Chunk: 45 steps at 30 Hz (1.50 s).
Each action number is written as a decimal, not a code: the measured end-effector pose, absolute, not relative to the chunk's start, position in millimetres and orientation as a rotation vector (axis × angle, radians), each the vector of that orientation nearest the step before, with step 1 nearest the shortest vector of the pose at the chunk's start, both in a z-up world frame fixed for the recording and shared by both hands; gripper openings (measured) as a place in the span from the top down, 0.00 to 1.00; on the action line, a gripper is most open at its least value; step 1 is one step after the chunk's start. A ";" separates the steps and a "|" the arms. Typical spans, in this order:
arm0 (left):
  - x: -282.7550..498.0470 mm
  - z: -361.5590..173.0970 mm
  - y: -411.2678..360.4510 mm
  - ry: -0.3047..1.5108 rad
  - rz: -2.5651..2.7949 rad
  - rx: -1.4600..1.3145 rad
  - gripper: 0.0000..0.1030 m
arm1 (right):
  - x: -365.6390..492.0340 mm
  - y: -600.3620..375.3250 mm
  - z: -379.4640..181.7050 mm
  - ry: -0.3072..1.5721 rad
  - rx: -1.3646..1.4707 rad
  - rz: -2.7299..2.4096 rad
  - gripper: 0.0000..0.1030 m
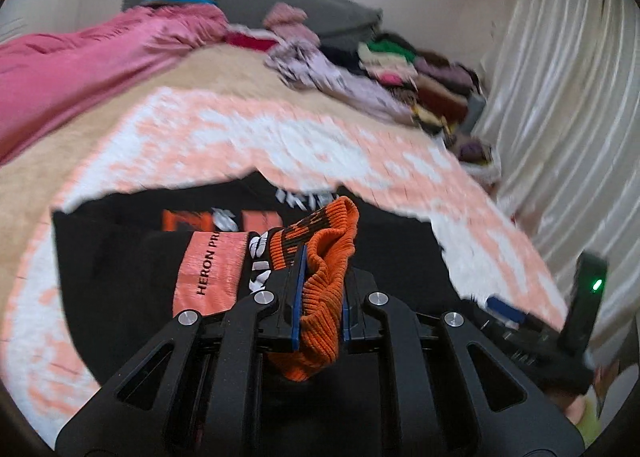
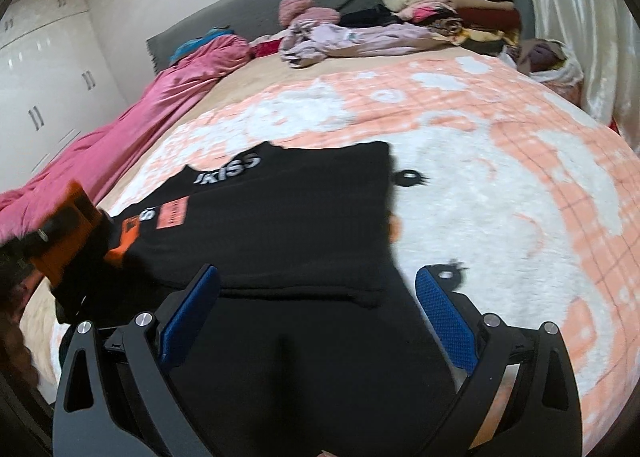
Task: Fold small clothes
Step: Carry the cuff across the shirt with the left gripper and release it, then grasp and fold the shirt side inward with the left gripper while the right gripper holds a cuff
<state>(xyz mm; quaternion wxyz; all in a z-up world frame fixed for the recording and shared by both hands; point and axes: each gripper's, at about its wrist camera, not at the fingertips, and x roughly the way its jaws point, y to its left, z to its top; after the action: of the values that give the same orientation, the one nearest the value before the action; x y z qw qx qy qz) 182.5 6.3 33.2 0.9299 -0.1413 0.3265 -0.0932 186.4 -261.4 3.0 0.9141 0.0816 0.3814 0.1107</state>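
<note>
A black garment point(image 2: 280, 225) with white lettering, orange patches and orange ribbed cuffs lies partly folded on the peach and white blanket point(image 2: 500, 177). My left gripper point(image 1: 320, 269) is shut on its orange ribbed cuff point(image 1: 324, 257) and holds it above the black cloth point(image 1: 120, 265). In the right wrist view that gripper point(image 2: 60, 241) shows blurred at the left edge. My right gripper point(image 2: 316, 297) is open and empty, its blue pads point(image 2: 444, 317) straddling the near folded edge of the garment.
A pink quilt point(image 2: 120, 129) runs along the left of the bed. A heap of loose clothes point(image 2: 344, 37) and a stack of folded ones point(image 2: 460, 5) lie by the grey headboard point(image 2: 260, 5). White curtains point(image 1: 560, 97) hang at the right, cupboards point(image 2: 36, 77) at the left.
</note>
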 end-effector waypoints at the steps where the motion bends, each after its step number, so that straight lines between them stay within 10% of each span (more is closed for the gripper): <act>1: 186.9 22.5 0.4 0.694 -0.208 -0.283 0.93 | 186.7 -265.5 2.7 0.785 0.172 0.220 0.05; 12: 172.5 -2.5 -5.3 0.696 -0.368 -0.339 0.49 | 193.9 -266.4 7.5 0.776 0.186 0.215 0.05; 19: 159.6 14.4 39.5 0.561 -0.121 -0.263 0.48 | 204.5 -207.8 2.7 0.834 0.179 0.442 0.07; 25: 157.1 6.2 93.6 0.545 0.009 -0.360 0.48 | 226.8 -160.8 -15.5 0.909 0.081 0.508 0.24; 33: 149.9 8.3 116.9 0.514 0.057 -0.439 0.43 | 222.6 -128.6 -27.7 0.923 -0.012 0.625 0.86; 45: 148.3 8.5 115.5 0.505 0.065 -0.419 0.43 | 233.1 -156.1 52.9 0.704 -0.010 0.605 0.89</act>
<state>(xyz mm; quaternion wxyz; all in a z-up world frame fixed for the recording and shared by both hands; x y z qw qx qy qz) 148.3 115.5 8.5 0.9461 -0.2058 0.2480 0.0319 233.1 -156.1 52.9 0.8943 -0.0048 0.3393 0.2918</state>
